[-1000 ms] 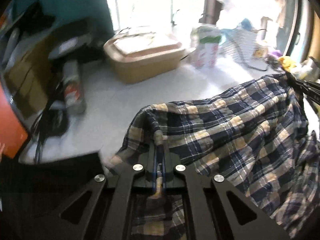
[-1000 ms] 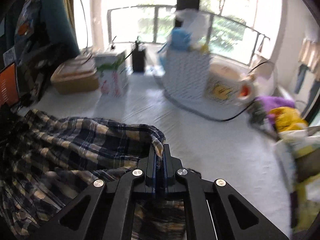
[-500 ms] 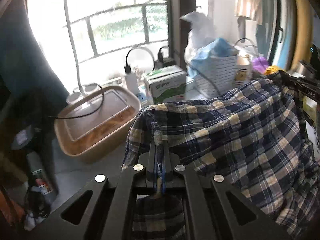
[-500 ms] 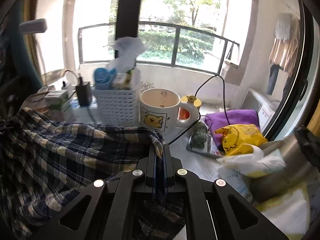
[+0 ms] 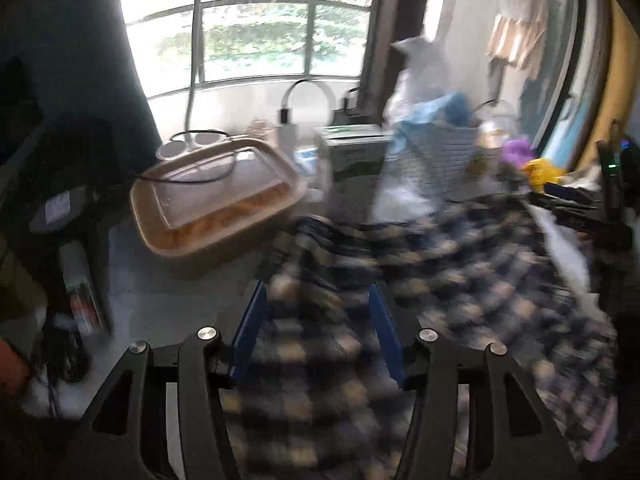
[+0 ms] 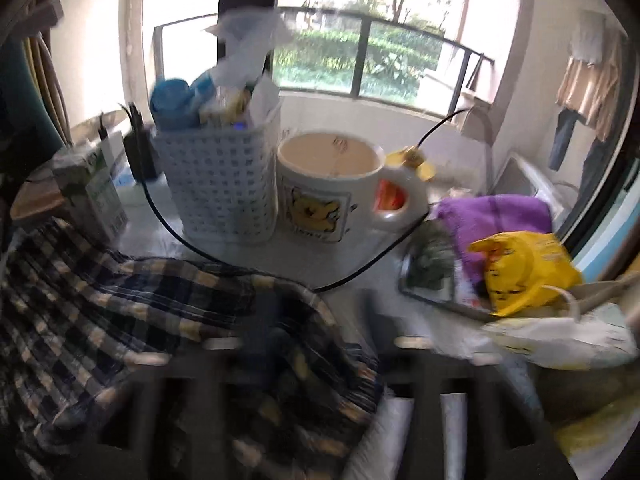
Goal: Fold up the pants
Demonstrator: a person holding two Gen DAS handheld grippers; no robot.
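The left gripper (image 5: 318,334) is spread wide, nothing clamped, with the plaid pants (image 5: 420,280) lying loose between its blue fingers (image 5: 250,326). The right gripper (image 6: 320,320) is blurred; its fingers seem parted, cloth draped over them. The soft, limp pants are heaped on the white table (image 6: 280,256), near a ceramic mug (image 6: 332,188). A careless sweep could snag the black cable (image 6: 360,272) and tip it.

Pants (image 5: 460,280): navy and cream plaid. Left tool (image 5: 318,336): blue pads, black frame. Basket (image 6: 218,188): white lattice. Mug (image 6: 328,192): white, yellow bear print. Towel (image 6: 494,216): purple.
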